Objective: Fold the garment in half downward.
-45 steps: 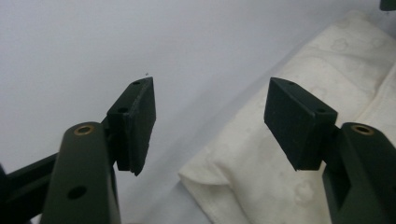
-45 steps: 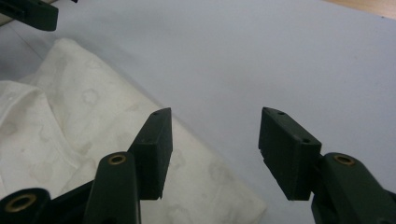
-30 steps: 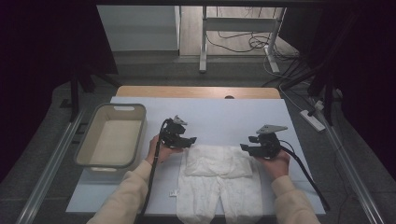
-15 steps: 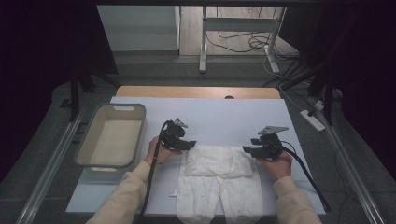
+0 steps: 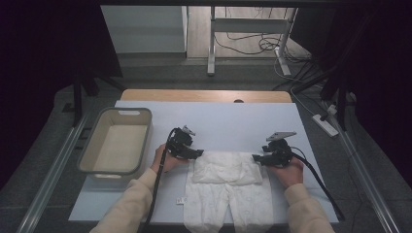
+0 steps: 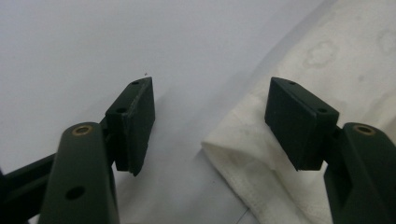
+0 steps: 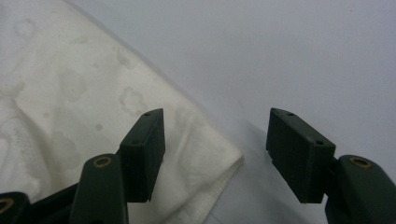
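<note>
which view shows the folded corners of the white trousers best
The two gripper views. The left gripper view shows one folded corner of the white trousers between the left gripper's open fingers; the right gripper view shows the other near the right gripper. The high view shows the whole garment, corners tiny.

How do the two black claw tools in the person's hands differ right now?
The left gripper sits at the left corner of the folded white trousers; the right gripper sits at their right corner. The right gripper carries a grey three-cornered plate on top; the left gripper's top looks different, with no such plate plain to see. The right gripper's jaws have just been opening; the left gripper's have not. Both stand open over a cloth corner, pinching nothing.
</note>
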`<action>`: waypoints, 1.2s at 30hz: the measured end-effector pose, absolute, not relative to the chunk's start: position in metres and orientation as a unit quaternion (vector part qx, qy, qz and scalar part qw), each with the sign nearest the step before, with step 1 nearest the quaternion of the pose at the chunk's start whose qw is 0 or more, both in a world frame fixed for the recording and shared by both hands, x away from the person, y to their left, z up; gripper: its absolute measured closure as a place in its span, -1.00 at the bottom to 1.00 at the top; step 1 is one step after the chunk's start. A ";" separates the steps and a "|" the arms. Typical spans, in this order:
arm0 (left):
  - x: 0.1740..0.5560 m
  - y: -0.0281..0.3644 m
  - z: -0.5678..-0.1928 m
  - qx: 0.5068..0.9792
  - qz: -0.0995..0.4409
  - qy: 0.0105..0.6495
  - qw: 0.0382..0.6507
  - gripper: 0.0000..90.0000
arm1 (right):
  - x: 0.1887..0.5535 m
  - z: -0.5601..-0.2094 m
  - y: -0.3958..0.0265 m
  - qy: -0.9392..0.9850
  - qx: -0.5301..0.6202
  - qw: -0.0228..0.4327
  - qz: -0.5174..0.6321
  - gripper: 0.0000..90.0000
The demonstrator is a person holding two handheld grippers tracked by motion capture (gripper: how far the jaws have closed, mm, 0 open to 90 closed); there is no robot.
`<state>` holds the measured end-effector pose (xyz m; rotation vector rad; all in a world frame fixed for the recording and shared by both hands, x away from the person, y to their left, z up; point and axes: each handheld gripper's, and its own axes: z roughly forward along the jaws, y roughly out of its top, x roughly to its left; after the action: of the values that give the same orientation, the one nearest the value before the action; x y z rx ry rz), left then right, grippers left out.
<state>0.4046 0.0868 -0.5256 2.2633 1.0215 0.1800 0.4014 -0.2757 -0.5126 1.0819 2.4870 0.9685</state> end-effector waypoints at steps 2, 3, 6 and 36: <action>0.405 0.086 -0.527 0.864 0.067 0.391 0.311 -0.30 | 0.402 -0.514 -0.276 0.858 0.372 0.132 0.329 -0.18; 0.404 0.086 -0.527 0.865 0.066 0.391 0.308 -0.31 | 0.402 -0.515 -0.275 0.860 0.370 0.134 0.326 -0.18; 0.403 0.085 -0.528 0.865 0.067 0.390 0.308 -0.32 | 0.401 -0.516 -0.274 0.863 0.366 0.137 0.320 -0.18; 0.385 0.088 -0.521 0.866 0.049 0.362 0.341 0.90 | 0.389 -0.511 -0.267 0.873 0.333 0.108 0.341 0.89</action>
<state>0.3854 0.0877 -0.5211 2.2530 0.9421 0.1266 0.3889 -0.2666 -0.5111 0.9785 2.5678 1.0030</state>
